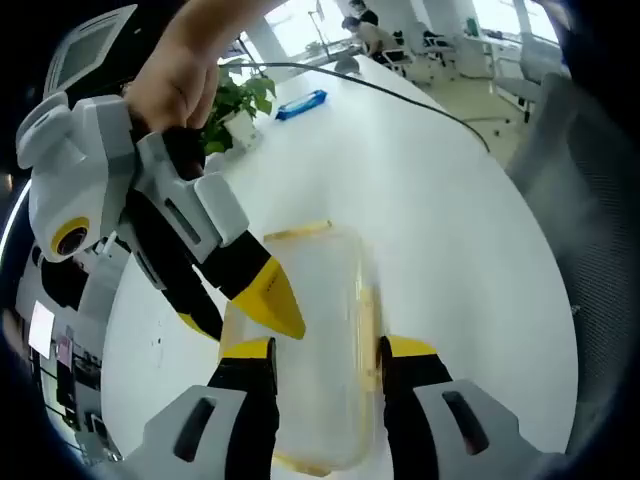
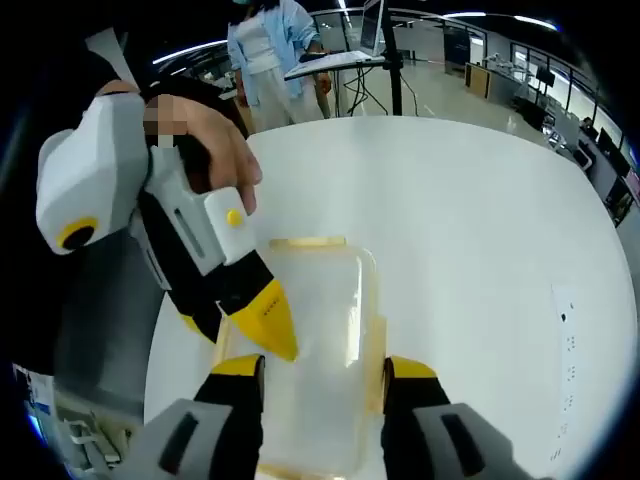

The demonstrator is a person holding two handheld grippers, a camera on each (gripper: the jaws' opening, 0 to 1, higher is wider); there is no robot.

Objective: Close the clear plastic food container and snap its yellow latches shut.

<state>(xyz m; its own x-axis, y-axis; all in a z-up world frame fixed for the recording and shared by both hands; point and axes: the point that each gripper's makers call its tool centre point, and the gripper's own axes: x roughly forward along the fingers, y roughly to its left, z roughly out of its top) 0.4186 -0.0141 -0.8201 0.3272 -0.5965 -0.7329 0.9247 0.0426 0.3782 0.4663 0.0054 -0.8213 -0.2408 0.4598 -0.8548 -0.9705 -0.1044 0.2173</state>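
Note:
A clear plastic food container (image 1: 315, 330) (image 2: 310, 340) lies on the white table (image 1: 450, 220) (image 2: 470, 220) with its lid on top. Yellow latches show at its far end (image 1: 298, 231) (image 2: 308, 241) and on its right side (image 1: 372, 335) (image 2: 378, 350). My left gripper (image 1: 328, 350) is open, its yellow-tipped jaws standing to either side of the container. My right gripper (image 2: 325, 367) is open in the same way. Each one shows in the other's view, held by a hand, one tip on the lid's left edge and one outside it: right gripper (image 1: 238, 312), left gripper (image 2: 232, 322).
In the left gripper view, a potted plant (image 1: 235, 100), a blue object (image 1: 300, 104) and a black cable (image 1: 400, 95) lie at the table's far side, and a grey chair (image 1: 590, 200) stands to the right. In the right gripper view, a person (image 2: 270, 50) stands beyond the table by a stand (image 2: 365, 50).

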